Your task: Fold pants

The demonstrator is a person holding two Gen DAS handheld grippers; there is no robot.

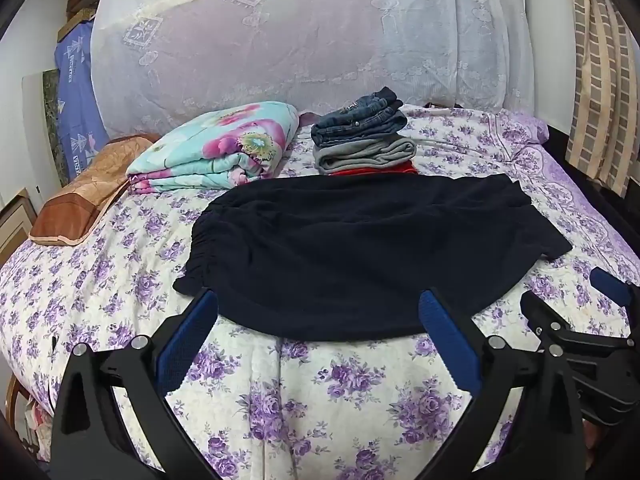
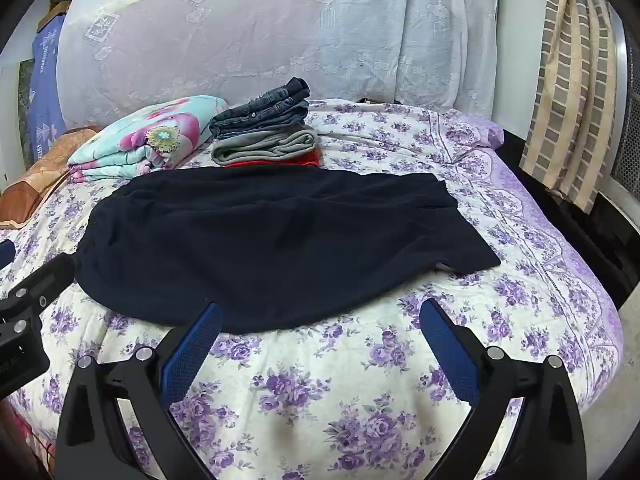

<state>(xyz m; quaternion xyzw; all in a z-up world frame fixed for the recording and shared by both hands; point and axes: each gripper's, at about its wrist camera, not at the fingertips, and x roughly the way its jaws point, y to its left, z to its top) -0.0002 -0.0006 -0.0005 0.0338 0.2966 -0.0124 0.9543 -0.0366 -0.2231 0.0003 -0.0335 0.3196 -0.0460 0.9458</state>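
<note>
Dark navy pants point(image 1: 360, 248) lie flat on the floral bed, folded lengthwise, with the gathered waistband at the left and the leg ends at the right; they also show in the right wrist view point(image 2: 272, 240). My left gripper point(image 1: 318, 300) is open and empty, its blue-padded fingers just above the near edge of the pants. My right gripper point(image 2: 320, 312) is open and empty over the near edge, toward the leg end. The right gripper also shows in the left wrist view point(image 1: 576, 292). The left gripper's body shows in the right wrist view point(image 2: 28, 300).
A stack of folded clothes point(image 1: 364, 136), jeans on grey on red, sits behind the pants. A folded floral quilt point(image 1: 216, 152) and a brown pillow point(image 1: 80, 200) lie to the left. A lace curtain point(image 1: 304, 40) hangs behind. The bed's right edge point(image 2: 580, 280) drops off.
</note>
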